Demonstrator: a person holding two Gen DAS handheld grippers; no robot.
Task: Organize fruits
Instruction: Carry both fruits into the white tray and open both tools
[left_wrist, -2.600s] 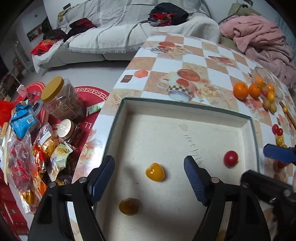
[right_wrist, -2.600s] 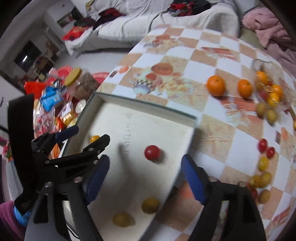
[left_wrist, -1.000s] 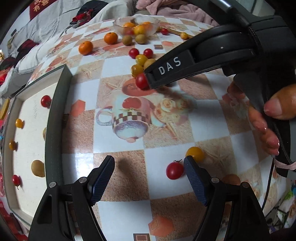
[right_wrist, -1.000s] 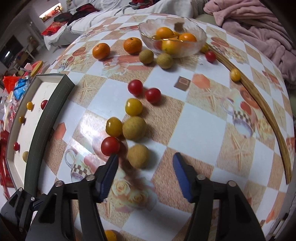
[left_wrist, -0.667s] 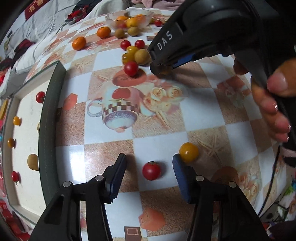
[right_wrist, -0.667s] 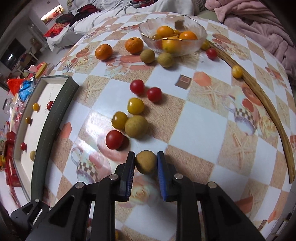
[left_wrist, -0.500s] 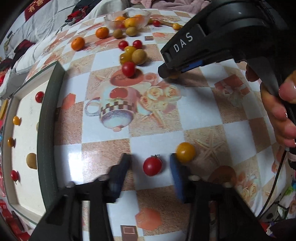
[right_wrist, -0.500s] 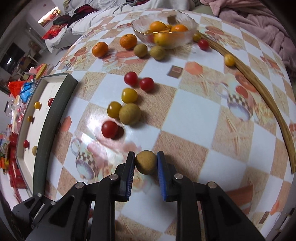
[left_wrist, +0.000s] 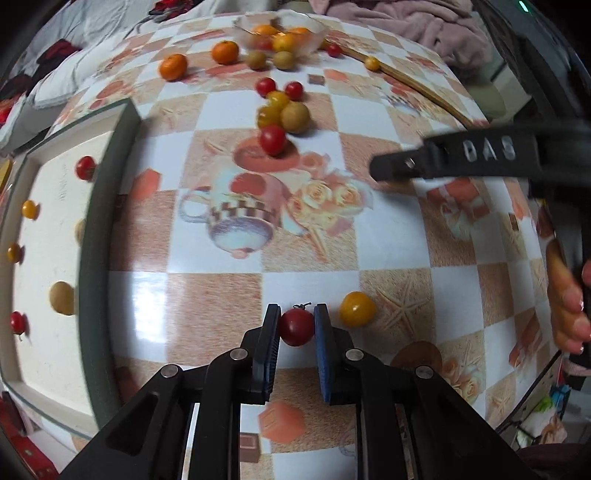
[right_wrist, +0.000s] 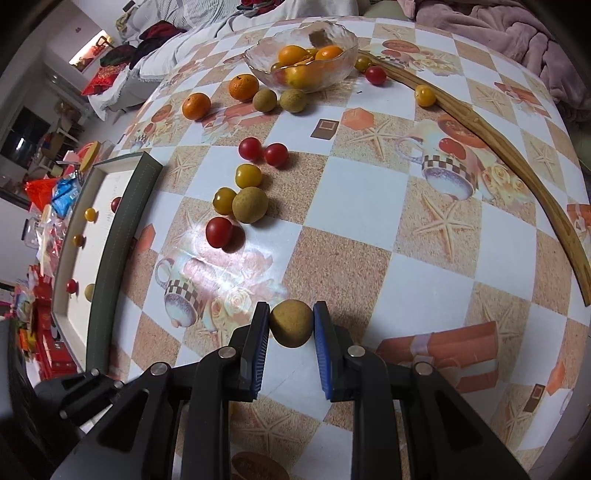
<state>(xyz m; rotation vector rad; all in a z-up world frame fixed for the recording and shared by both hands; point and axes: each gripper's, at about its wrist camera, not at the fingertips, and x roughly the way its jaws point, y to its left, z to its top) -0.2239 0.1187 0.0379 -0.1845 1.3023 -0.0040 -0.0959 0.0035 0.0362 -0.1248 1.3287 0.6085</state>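
left gripper (left_wrist: 295, 326) jaws pinch a red tomato (left_wrist: 295, 327), right gripper (right_wrist: 290, 326) jaws a brown longan (right_wrist: 290, 328)

Ahead of the right gripper, beyond the table's (right_wrist: 362, 192) checkered cloth of teacups and starfish, a grey-covered sofa (right_wrist: 207, 26) stands strewn with red and dark clothes. A pink blanket (right_wrist: 517, 33) is heaped up and to the right. Off to the left, a cluttered floor with bright snack packets (right_wrist: 62, 192) and a lit shelf (right_wrist: 90, 48) in the far corner.
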